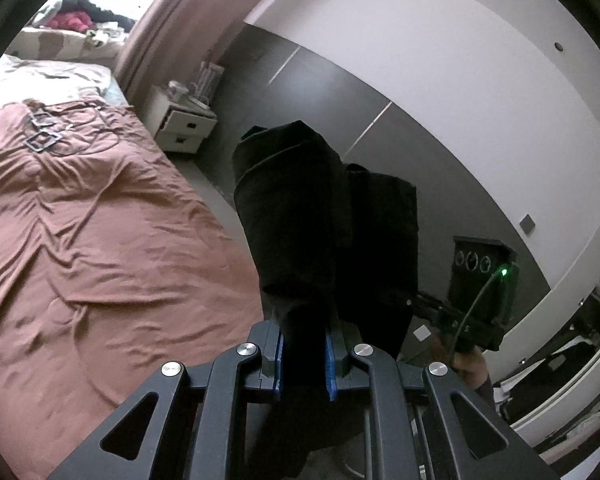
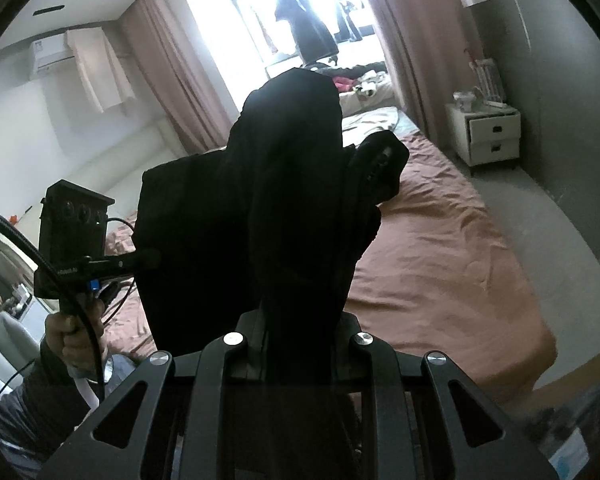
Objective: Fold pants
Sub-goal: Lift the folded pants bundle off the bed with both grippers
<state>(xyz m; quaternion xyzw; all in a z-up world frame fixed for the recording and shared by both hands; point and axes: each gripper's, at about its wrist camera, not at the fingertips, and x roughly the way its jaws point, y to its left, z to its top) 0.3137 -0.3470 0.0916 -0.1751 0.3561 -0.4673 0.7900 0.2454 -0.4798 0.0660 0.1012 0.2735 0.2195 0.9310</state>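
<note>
The black pants [image 1: 300,220] hang in the air, held up between both grippers beside the bed. At the bottom of the left wrist view, my left gripper [image 1: 303,320] is shut on a bunch of the fabric, its blue pads [image 1: 329,356] pressing on both sides. My right gripper [image 1: 414,303] shows at the right, clamped on the pants' other edge. In the right wrist view the pants [image 2: 284,200] cover the middle, with my right gripper [image 2: 300,320] shut on them. My left gripper [image 2: 148,258] bites the cloth's left edge, a hand [image 2: 70,340] on its handle.
A bed with a wrinkled brown sheet [image 1: 92,240] [image 2: 440,256] lies beside and below the pants. A white nightstand [image 1: 182,124] [image 2: 488,132] stands by the grey wall. Loose clothes [image 2: 360,80] are piled near the bright window, between pink curtains [image 2: 168,60].
</note>
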